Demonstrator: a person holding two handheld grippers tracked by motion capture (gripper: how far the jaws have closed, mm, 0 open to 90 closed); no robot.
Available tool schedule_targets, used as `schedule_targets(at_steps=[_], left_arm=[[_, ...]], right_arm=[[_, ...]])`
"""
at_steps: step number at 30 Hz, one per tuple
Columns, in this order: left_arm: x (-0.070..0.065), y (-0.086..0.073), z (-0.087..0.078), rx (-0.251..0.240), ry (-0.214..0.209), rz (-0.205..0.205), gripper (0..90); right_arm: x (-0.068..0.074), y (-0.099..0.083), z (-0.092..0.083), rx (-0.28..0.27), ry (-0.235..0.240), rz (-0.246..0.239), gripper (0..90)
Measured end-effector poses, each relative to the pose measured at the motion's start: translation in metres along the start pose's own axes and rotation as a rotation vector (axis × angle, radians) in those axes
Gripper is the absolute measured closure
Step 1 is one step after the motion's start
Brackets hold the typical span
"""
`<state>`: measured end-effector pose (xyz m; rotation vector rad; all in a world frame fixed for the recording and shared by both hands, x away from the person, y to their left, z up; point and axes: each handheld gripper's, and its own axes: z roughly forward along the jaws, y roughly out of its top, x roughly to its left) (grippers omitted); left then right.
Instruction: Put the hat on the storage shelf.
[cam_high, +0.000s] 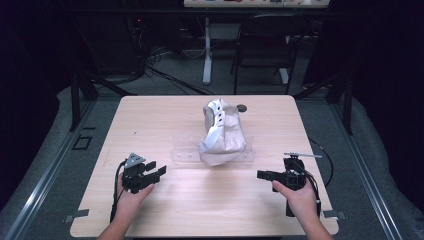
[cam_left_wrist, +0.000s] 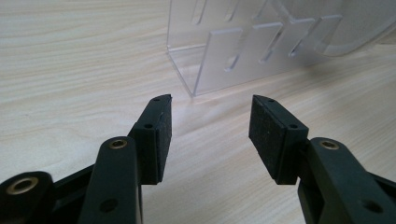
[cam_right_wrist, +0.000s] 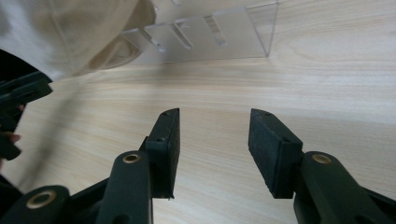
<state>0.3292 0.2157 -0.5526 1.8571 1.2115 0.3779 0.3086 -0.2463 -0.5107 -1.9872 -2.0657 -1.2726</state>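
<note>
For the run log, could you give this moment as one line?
left gripper: open, empty | right gripper: open, empty | cap: on clear rack, untouched

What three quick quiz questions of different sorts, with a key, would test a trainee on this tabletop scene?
1. True or false: the left gripper is clamped on the cap.
2. Multiple choice: the cap rests on A) a clear plastic stand, B) a metal tray, C) the bare table.
3. Short answer: what lies between the jaws of the right gripper in the right gripper view?

Key
1. False: its jaws stand open and apart from the cap.
2. A.
3. Nothing but bare wooden tabletop; the jaws are open and empty.
</note>
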Motion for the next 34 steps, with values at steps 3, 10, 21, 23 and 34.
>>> schedule_targets(at_steps=[3, 10, 21, 23, 34], left_arm=[[-0.003, -0.001, 0.0, 0.012, -0.01, 0.011, 49.7], [-0.014, -0.004, 0.003, 0.018, -0.027, 0.033, 48.9], [-0.026, -0.007, 0.008, 0.033, -0.031, 0.119, 48.0], [-0.028, -0.008, 0.009, 0.034, -0.039, 0.127, 47.4], [-0.06, 0.003, 0.026, -0.021, -0.075, 0.199, 43.3]], right_arm=[[-0.005, -0.009, 0.003, -0.02, -0.006, -0.014, 53.7], [-0.014, -0.032, 0.005, -0.104, -0.066, -0.083, 53.4], [-0.027, -0.053, 0.009, -0.164, -0.118, -0.12, 53.8], [-0.027, -0.056, 0.01, -0.192, -0.127, -0.128, 53.7], [-0.036, -0.062, 0.011, -0.19, -0.134, -0.12, 51.9]])
